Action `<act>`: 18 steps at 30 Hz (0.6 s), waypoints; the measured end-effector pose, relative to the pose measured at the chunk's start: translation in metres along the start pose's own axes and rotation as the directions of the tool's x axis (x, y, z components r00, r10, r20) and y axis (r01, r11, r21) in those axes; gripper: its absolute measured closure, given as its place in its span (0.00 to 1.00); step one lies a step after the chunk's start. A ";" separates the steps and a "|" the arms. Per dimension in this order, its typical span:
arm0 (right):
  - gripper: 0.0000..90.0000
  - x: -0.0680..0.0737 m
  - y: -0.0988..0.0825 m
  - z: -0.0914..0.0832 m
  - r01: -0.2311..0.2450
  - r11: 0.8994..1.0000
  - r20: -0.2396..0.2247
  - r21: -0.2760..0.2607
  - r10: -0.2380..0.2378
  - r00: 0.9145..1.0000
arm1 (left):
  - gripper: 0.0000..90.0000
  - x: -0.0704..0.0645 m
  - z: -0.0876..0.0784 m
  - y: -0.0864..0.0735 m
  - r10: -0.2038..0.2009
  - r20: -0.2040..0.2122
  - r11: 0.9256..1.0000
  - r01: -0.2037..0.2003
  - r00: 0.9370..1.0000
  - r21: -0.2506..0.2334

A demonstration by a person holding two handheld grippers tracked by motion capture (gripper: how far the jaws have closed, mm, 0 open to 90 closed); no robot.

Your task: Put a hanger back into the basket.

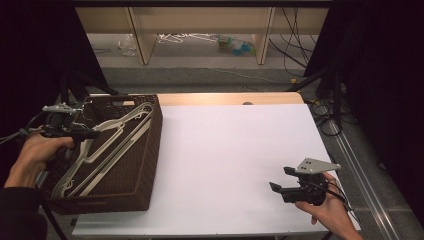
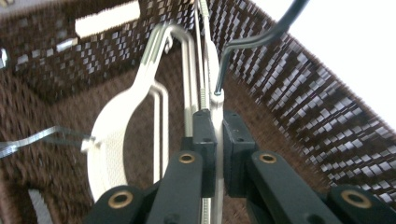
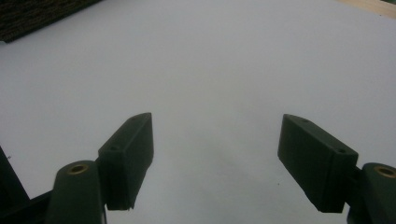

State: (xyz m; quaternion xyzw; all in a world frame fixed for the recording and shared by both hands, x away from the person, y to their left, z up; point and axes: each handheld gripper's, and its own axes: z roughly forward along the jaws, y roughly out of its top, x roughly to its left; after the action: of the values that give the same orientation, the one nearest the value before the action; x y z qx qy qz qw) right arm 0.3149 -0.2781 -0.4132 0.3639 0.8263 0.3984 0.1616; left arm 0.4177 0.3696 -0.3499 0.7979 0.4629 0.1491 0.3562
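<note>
Hangers (image 1: 107,147) lie in the basket (image 1: 150,165) at the table's (image 1: 235,150) left edge.

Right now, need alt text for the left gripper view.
The left gripper is shut on a cream hanger, its dark wire hook curving up right, inside a brown woven basket. A second cream hanger lies left.

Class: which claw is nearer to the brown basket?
Left. The left claw is inside the basket, shut on a hanger; the right claw hangs open across the table.
</note>
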 end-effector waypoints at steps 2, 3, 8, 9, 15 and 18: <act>0.31 -0.001 0.000 0.000 0.005 1.000 0.004 -0.004 -0.005 1.000 | 0.95 0.005 0.003 -0.006 -0.027 0.015 1.000 0.027 1.000 -0.002; 0.31 -0.001 0.000 0.000 0.006 1.000 0.004 -0.004 -0.006 1.000 | 0.95 0.007 0.004 -0.007 -0.014 0.017 1.000 0.014 1.000 0.000; 0.31 0.000 0.000 0.000 -0.003 1.000 -0.004 0.006 0.003 1.000 | 0.95 0.006 0.017 -0.008 -0.022 -0.012 1.000 0.022 1.000 0.012; 0.31 0.000 0.000 0.000 0.004 1.000 -0.005 0.001 -0.004 1.000 | 0.94 0.007 0.020 -0.009 -0.035 -0.014 0.999 0.035 0.999 0.010; 0.31 -0.002 -0.001 -0.001 0.003 1.000 0.003 -0.003 -0.003 1.000 | 0.91 0.016 0.029 -0.020 -0.091 -0.072 0.996 0.092 0.993 0.002; 0.31 -0.002 -0.001 -0.001 -0.008 1.000 0.002 0.002 0.008 1.000 | 0.88 0.021 0.031 -0.025 -0.110 -0.109 0.994 0.109 0.988 -0.019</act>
State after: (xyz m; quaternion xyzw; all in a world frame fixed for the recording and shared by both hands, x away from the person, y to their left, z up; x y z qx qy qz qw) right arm 0.3149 -0.2806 -0.4134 0.3675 0.8253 0.3977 0.1603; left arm 0.4307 0.3823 -0.3910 0.7595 0.5240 0.1759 0.3430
